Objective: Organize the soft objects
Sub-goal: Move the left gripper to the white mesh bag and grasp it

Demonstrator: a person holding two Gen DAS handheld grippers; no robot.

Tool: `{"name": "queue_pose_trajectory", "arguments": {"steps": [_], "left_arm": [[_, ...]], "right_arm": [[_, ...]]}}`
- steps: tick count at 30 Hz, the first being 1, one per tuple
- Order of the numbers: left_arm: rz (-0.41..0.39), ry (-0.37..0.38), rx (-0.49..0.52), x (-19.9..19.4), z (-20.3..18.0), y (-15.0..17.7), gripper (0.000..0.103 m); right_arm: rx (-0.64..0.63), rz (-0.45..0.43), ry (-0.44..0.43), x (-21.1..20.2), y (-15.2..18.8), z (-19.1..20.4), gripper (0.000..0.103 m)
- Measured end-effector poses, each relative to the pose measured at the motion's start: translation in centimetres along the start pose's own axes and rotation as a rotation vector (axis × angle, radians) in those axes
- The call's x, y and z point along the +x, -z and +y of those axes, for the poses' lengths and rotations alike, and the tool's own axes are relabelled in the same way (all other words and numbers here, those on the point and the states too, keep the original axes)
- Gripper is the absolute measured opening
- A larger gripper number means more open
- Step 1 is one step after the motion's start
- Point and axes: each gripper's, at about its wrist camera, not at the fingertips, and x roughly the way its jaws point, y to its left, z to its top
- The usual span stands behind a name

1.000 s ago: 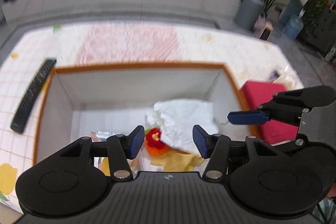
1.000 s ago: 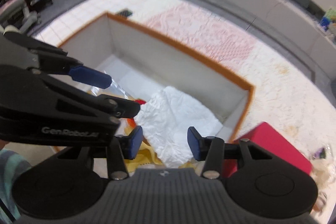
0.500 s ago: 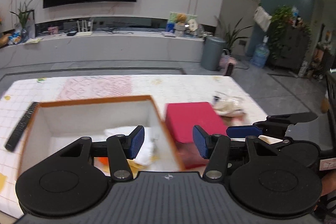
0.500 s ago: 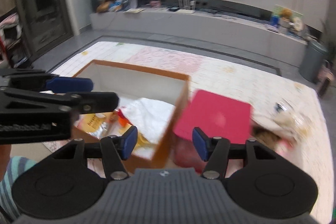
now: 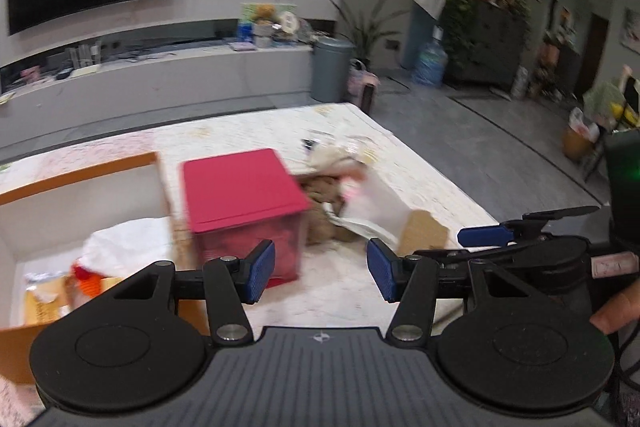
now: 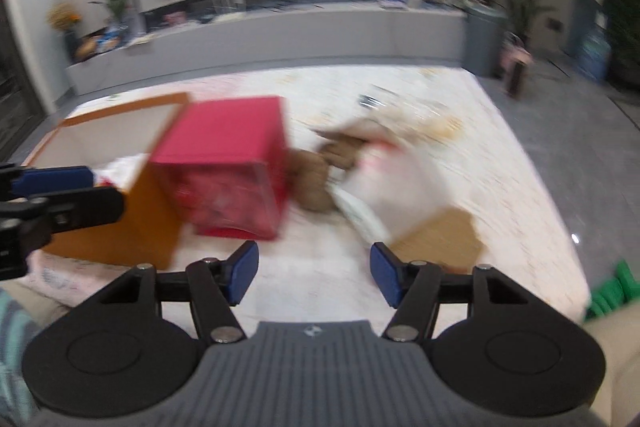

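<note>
An open orange-rimmed box (image 5: 76, 169) (image 6: 120, 115) stands on the table at the left and holds a crumpled white cloth (image 5: 124, 247) and a small red and orange soft item (image 5: 86, 277). To its right stands a red box (image 5: 236, 183) (image 6: 228, 151). Beyond that lies a blurred pile with a brown plush toy (image 5: 320, 195) (image 6: 316, 179) and a white bag (image 5: 376, 203) (image 6: 396, 183). My left gripper (image 5: 320, 273) is open and empty, in front of the red box. My right gripper (image 6: 314, 273) is open and empty, low over the tablecloth before the pile.
A flat brown cardboard piece (image 5: 422, 237) (image 6: 440, 239) lies right of the pile. The table's right edge (image 5: 440, 171) drops to a grey floor. A grey bin (image 5: 332, 69) and a long TV bench (image 5: 160, 75) stand behind. Something green (image 6: 608, 291) sits at the right.
Both grippers have lifted away from the open box and swung right. They now face the red box and the pile of soft things. Both stayed open and empty.
</note>
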Motion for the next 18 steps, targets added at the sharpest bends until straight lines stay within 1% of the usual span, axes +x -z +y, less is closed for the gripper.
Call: {"name": "queue_pose_trajectory", "arguments": {"steps": [2,6,9,10,11,13,14,18], "left_arm": [[0.013,0.009,0.024,1.0,-1.0,-0.4,0.073],[0.043,0.037,0.048,3.5,-2.9,-0.8,0.076],[0.058,0.061,0.066,5.2,-3.9,-1.1,0.082],[0.064,0.061,0.077,6.0,-4.2,-1.3,0.084],[0.073,0.060,0.089,6.6,-4.5,-1.4,0.084],[0.097,0.056,0.108,8.4,-5.1,-1.6,0.084],[0.108,0.057,0.111,9.1,-5.2,-1.6,0.084],[0.149,0.068,0.084,12.1,-5.3,-2.6,0.084]], "right_arm": [[0.041,0.007,0.026,0.2,0.3,-1.9,0.063],[0.104,0.001,0.094,0.9,0.4,-5.0,0.066],[0.150,0.006,0.157,2.0,0.4,-7.1,0.069],[0.169,0.007,0.171,2.4,0.3,-7.7,0.071],[0.197,0.009,0.178,2.7,0.4,-8.5,0.072],[0.240,0.014,0.158,3.5,0.2,-9.5,0.072],[0.247,0.015,0.154,3.8,0.2,-10.1,0.072],[0.228,0.036,0.189,6.0,-0.3,-10.5,0.072]]}}
